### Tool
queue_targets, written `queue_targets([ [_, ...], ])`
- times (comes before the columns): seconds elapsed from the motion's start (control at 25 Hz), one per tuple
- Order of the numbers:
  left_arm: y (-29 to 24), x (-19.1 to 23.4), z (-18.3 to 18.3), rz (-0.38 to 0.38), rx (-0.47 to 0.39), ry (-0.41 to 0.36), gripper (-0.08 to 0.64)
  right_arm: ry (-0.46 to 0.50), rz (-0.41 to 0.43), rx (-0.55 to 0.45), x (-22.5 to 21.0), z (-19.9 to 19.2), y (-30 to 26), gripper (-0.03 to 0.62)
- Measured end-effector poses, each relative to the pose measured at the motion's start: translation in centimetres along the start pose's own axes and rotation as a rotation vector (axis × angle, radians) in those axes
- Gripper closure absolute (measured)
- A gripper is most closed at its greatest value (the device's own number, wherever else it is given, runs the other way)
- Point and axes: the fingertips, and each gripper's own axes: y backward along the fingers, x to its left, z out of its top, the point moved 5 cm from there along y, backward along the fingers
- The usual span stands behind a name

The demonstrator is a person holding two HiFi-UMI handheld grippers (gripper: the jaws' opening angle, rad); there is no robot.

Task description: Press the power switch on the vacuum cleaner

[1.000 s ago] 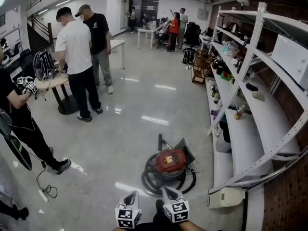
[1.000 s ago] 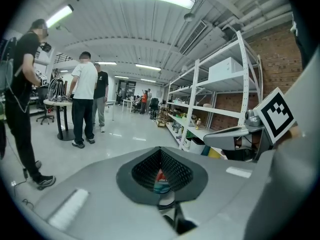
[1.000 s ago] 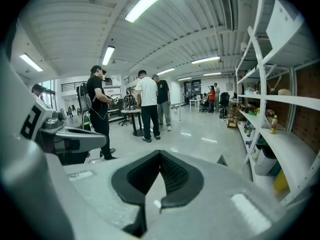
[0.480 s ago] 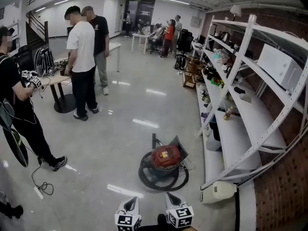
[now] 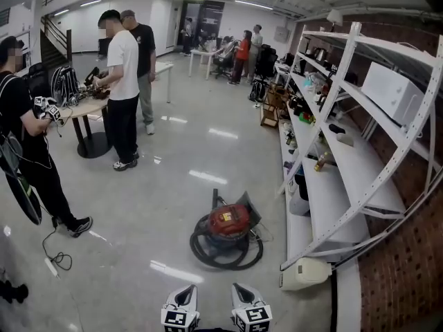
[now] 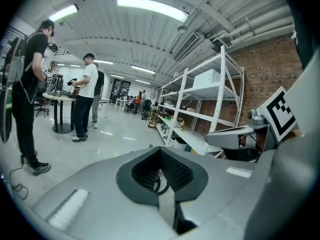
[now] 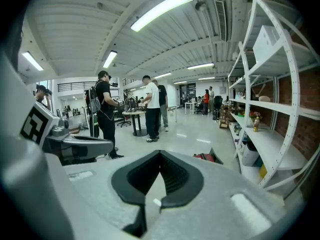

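The vacuum cleaner (image 5: 228, 221) is a red canister on the shiny floor, ringed by its coiled black hose (image 5: 208, 254). It stands ahead of both grippers and some way off. My left gripper (image 5: 181, 301) and right gripper (image 5: 247, 300) sit side by side at the bottom edge of the head view, both shut and empty. In the right gripper view, a slice of the red vacuum cleaner (image 7: 205, 157) shows just past the right gripper (image 7: 160, 156). In the left gripper view, a loop of the hose (image 6: 161, 180) shows through the jaw opening of the left gripper (image 6: 161, 156). No switch can be made out.
White metal shelving (image 5: 346, 185) runs along the brick wall at the right, with a white jug (image 5: 304, 272) at its foot. Two people (image 5: 123, 81) stand at a round table (image 5: 83, 109) at the left. A person in black (image 5: 28, 151) stands nearer, with a cable and plug strip (image 5: 55, 263) on the floor.
The head view has swung a little, so the vacuum cleaner sits higher and further left. Both grippers show lower at the bottom edge. The person in white has turned towards the table.
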Motion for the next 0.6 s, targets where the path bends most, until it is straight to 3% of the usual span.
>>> queue_targets([
  [0.44,0.5,-7.8,-1.9,0.124,-0.042,-0.049,0.545,-0.031,0.001,-0.063,-5.7,-3.6,6.8,0.600],
  [0.6,1.2,-10.4,-3.5,0.115,-0.039,-0.053,0.545,-0.036,-0.008,-0.081,-6.8,-4.4,9.2,0.600],
])
